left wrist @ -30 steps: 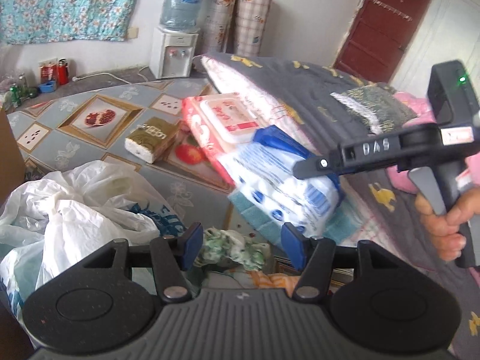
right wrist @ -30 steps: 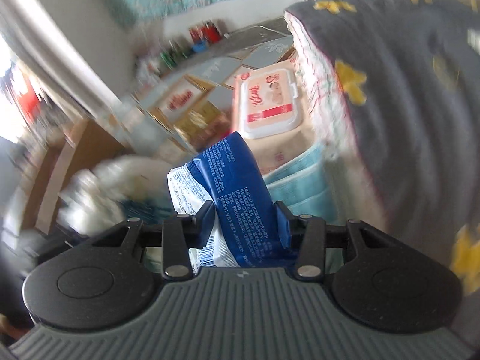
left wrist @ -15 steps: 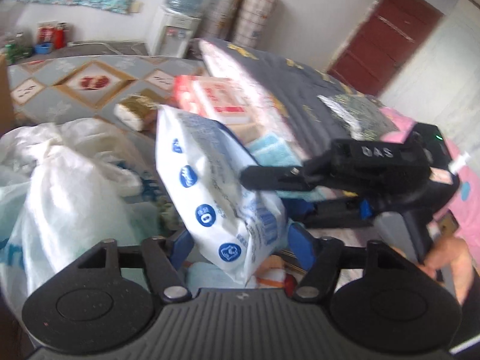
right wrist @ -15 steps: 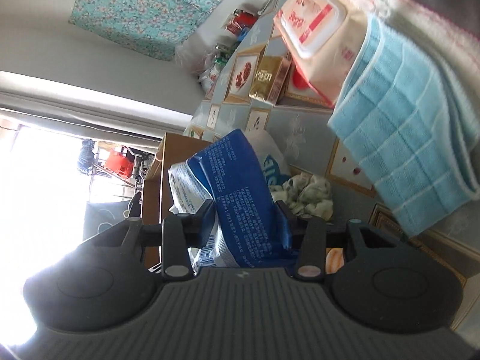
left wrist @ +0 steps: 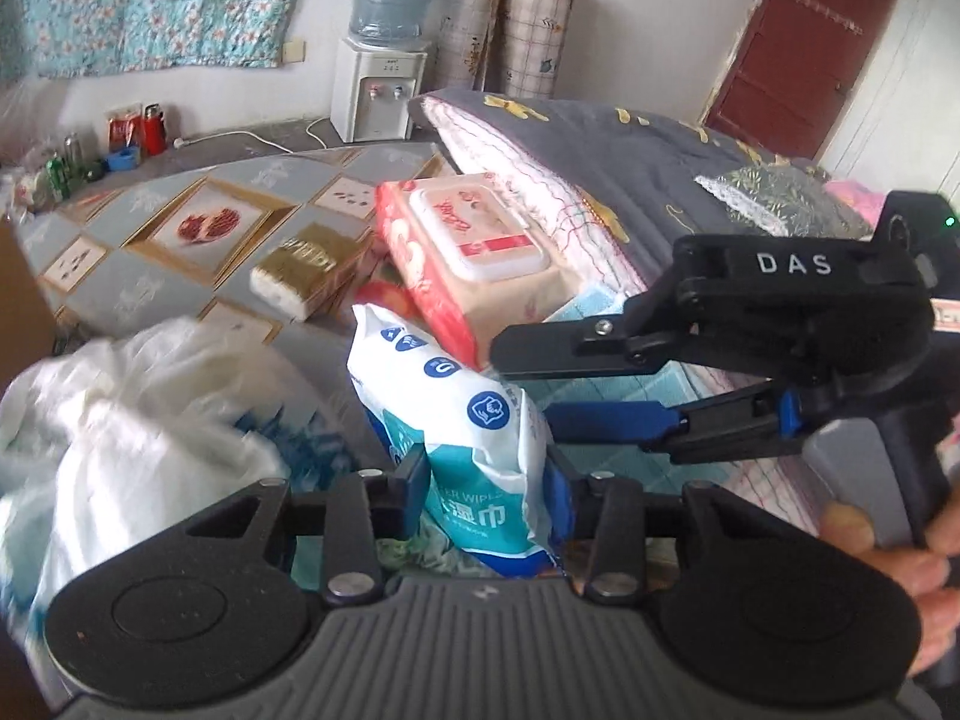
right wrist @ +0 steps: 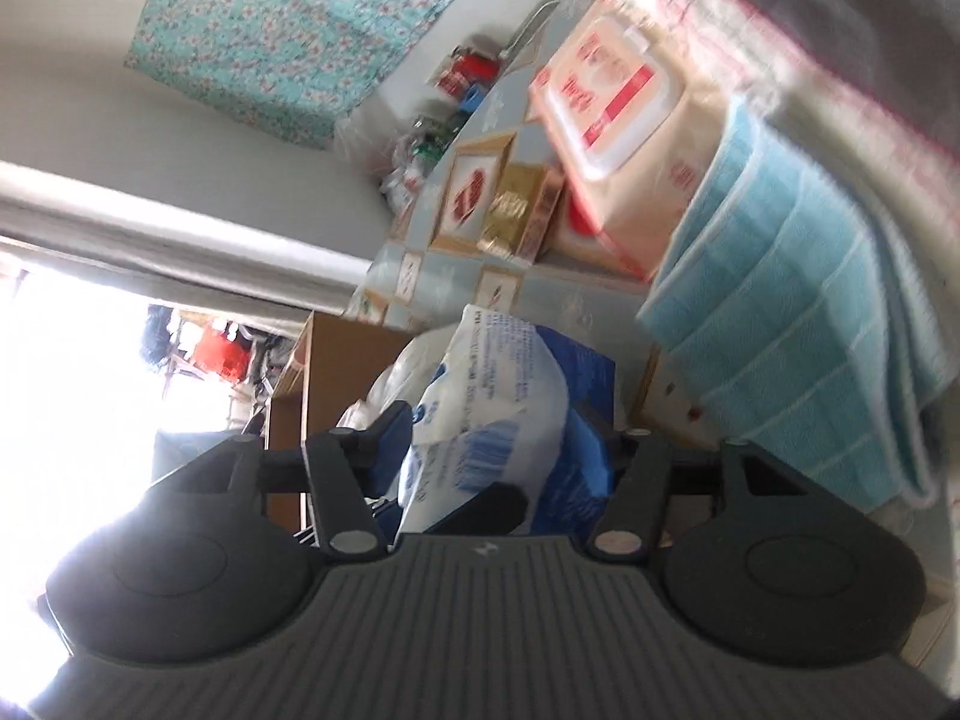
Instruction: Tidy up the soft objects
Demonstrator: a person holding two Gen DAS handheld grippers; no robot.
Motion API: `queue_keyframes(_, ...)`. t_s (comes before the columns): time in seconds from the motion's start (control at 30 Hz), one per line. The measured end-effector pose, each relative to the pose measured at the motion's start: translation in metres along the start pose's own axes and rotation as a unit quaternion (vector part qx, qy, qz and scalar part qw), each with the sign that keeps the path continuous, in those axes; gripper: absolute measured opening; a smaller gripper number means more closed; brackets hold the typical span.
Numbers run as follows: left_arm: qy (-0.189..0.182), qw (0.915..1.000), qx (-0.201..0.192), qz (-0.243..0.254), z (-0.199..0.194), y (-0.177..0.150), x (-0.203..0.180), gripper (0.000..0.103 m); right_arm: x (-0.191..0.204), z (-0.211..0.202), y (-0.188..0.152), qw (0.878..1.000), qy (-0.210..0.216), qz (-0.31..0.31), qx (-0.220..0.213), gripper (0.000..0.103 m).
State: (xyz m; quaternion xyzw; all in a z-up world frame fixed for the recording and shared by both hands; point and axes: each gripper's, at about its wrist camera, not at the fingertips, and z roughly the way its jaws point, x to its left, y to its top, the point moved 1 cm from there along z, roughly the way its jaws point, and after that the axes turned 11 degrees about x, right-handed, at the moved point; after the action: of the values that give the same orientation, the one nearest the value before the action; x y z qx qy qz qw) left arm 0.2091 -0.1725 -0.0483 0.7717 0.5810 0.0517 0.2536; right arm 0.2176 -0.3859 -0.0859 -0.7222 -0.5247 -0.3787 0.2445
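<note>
The blue-and-white wipes pack (left wrist: 462, 420) stands tilted on end beside the white plastic bag (left wrist: 138, 420), its teal lower end down, squeezed in at both sides; the red-and-cream wipes pack with a hard flip lid (left wrist: 474, 252) lies slanted beyond the bag, leaning on the light-blue folded towel (right wrist: 798, 324); the gold tissue pack (left wrist: 306, 276) lies flat just beside the red-and-cream one, farther from the bag.
</note>
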Motion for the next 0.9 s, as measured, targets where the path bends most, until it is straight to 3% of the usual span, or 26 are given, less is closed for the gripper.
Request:
queue_keyframes(0.13, -0.010, 0.9998, 0.007, 0.016, 0.020, 0.006, -0.016, 0.043, -0.018, -0.011, 0.011, 0.999, -0.028, 0.013, -0.021, 0.060)
queue_keyframes(0.27, -0.053, 0.9978, 0.032, 0.025, 0.035, 0.002, -0.026, 0.050, -0.035, -0.018, 0.021, 0.998, -0.050, 0.020, -0.028, 0.060)
queue_keyframes(0.33, -0.049, 0.9978, 0.034, 0.031, 0.038, -0.002, -0.027, 0.056, -0.037, -0.017, 0.026, 0.997, -0.074, 0.007, -0.031, 0.058)
queue_keyframes(0.43, -0.038, 0.9977, 0.047, 0.031, 0.043, -0.005, -0.023, 0.056, -0.031, -0.014, 0.031, 0.992, -0.120, -0.029, -0.030, 0.059)
queue_keyframes(0.67, -0.072, 0.9966, 0.039, 0.012, 0.046, 0.001, -0.016, 0.065, 0.003, 0.013, 0.034, 0.979, -0.159, -0.127, 0.022, 0.060)
queue_keyframes(0.9, -0.106, 0.9940, 0.027, 0.008, 0.047, 0.002, -0.017, 0.074, 0.007, 0.028, 0.047, 0.975, -0.163, -0.142, 0.056, 0.060)
